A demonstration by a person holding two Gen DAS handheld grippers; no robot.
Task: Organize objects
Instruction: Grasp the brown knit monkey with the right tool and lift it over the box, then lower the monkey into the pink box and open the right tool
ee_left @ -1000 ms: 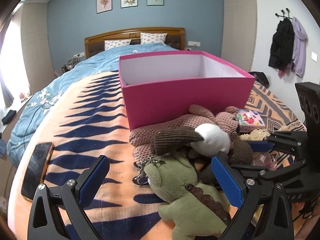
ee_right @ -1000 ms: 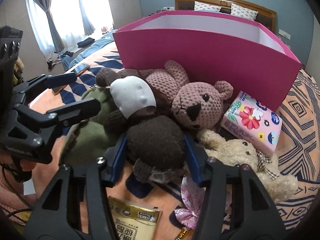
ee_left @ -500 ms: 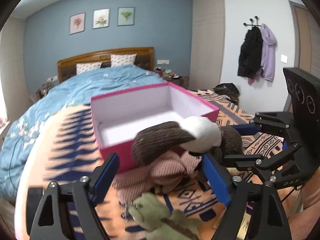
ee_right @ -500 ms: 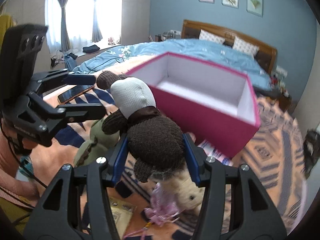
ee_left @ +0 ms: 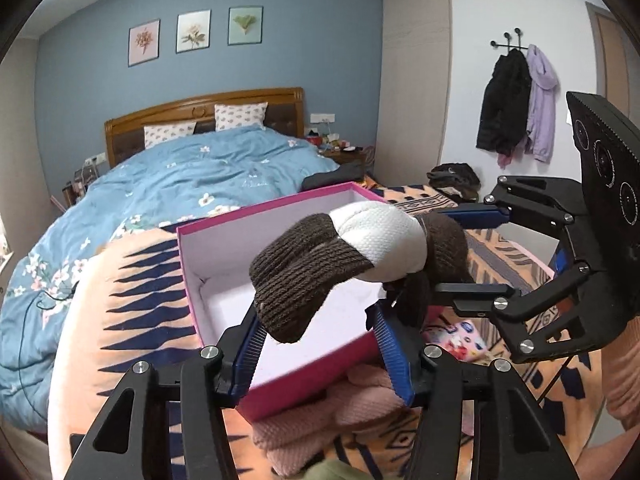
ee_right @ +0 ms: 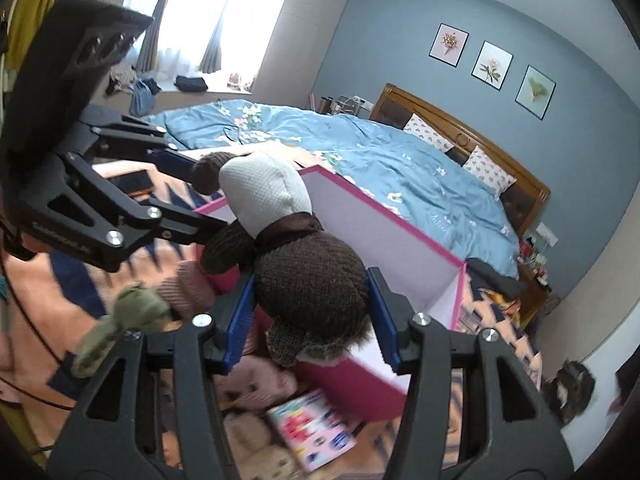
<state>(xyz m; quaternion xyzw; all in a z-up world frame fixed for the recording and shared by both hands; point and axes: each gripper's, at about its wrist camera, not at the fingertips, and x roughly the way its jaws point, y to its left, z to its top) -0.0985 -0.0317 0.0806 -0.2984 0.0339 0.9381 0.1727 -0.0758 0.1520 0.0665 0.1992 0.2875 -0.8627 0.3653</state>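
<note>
A bedroom with a blue wall and a wooden bed is seen; the work is done on an orange patterned blanket spread over the foot of the bed. On it stands a pink box with a white inside, and as far as can be seen, nothing has been put into it yet.

In the left wrist view, at about 6 o'clock, the left gripper is seen; its jaws have just been closing around the brown knitted limb of a brown and white plush toy. The limb lies between the pads, but whether it is already pressed cannot be told. At 3 o'clock the right gripper is seen from the side; in its own view the round brown body of the toy is clamped firmly between its blue pads.

The toy is held in the air, just above the near edge of the box.

Below it, other things are left on the blanket: a pink knitted plush, a green plush, a beige plush and a flowered tissue pack. The task is judged to be at its beginning: the first toy is about to be placed, and the rest must follow.
</note>
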